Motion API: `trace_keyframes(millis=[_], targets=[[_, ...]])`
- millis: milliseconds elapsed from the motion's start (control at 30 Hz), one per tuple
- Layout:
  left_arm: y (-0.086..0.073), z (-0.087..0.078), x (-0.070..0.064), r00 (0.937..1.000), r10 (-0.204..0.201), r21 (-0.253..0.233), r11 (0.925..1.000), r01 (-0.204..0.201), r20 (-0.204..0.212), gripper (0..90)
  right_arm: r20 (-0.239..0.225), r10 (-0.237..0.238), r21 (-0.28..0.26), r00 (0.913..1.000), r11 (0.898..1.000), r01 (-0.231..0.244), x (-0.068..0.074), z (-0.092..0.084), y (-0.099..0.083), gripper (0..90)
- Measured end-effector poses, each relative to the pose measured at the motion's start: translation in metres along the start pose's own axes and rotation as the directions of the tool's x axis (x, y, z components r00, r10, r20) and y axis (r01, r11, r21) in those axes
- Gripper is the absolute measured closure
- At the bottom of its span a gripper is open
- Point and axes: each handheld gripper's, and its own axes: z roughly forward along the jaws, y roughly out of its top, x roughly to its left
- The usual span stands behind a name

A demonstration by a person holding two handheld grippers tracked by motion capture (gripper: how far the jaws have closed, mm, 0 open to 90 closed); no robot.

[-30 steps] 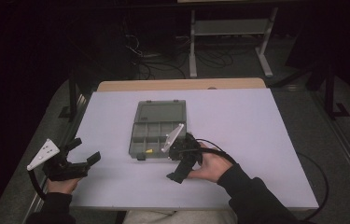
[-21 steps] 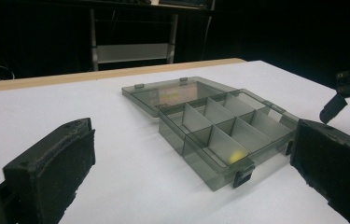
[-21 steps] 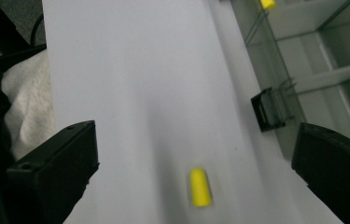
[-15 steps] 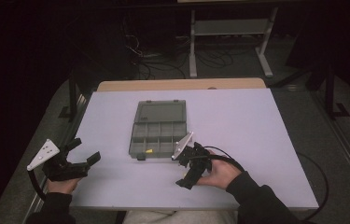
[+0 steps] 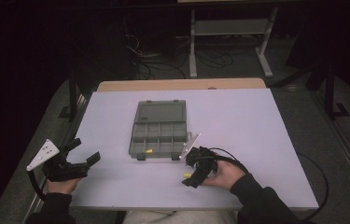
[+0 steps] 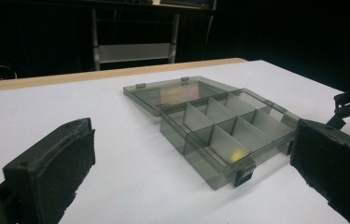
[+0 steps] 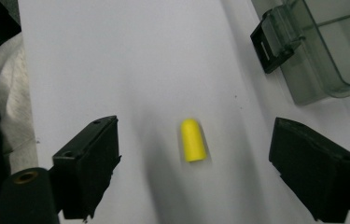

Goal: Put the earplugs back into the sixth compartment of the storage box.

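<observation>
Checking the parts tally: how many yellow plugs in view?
2. One yellow plug lies on the table between the open jaws of the right gripper, untouched. A second one sits in a front compartment of the organizer box. Others may be hidden behind dividers.

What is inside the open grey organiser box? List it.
The organiser box holds one small yellow piece in a front-row compartment. The other compartments look empty, though the tinted dividers hide their far corners.

There are two grippers, the left gripper [image 5: 81, 151] and the right gripper [image 5: 192, 179]. Two yellow earplugs show: one [image 7: 194, 140] on the table [image 5: 266, 140], one [image 5: 149, 151] in the box [image 5: 159, 128]. One box, with one lid [image 6: 172, 93]. One table.
</observation>
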Motion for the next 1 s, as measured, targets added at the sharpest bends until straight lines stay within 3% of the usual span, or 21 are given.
trace_keyframes(millis=[333, 867, 1000], targets=[[-0.0001, -0.0005, 0.0002, 1.0, 0.002, 0.001, 1.0, -0.002, 0.002, 0.0, -0.017, -0.036, -0.004, 0.9992, 0.999, 0.036, -0.003, 0.0028, -0.0009, 48.7], [-0.0002, -0.0005, 0.0002, 1.0, 0.003, 0.001, 1.0, -0.003, 0.001, 0.0, -0.026, -0.062, 0.03, 0.9977, 0.998, 0.063, -0.0017, 0.0086, 0.0, 75.5], [-0.0003, -0.0002, 0.0001, 1.0, 0.002, 0.001, 1.0, -0.002, 0.001, 0.0, -0.027, -0.052, 0.033, 0.9983, 0.998, 0.053, -0.003, 0.0092, 0.0001, 77.9]])
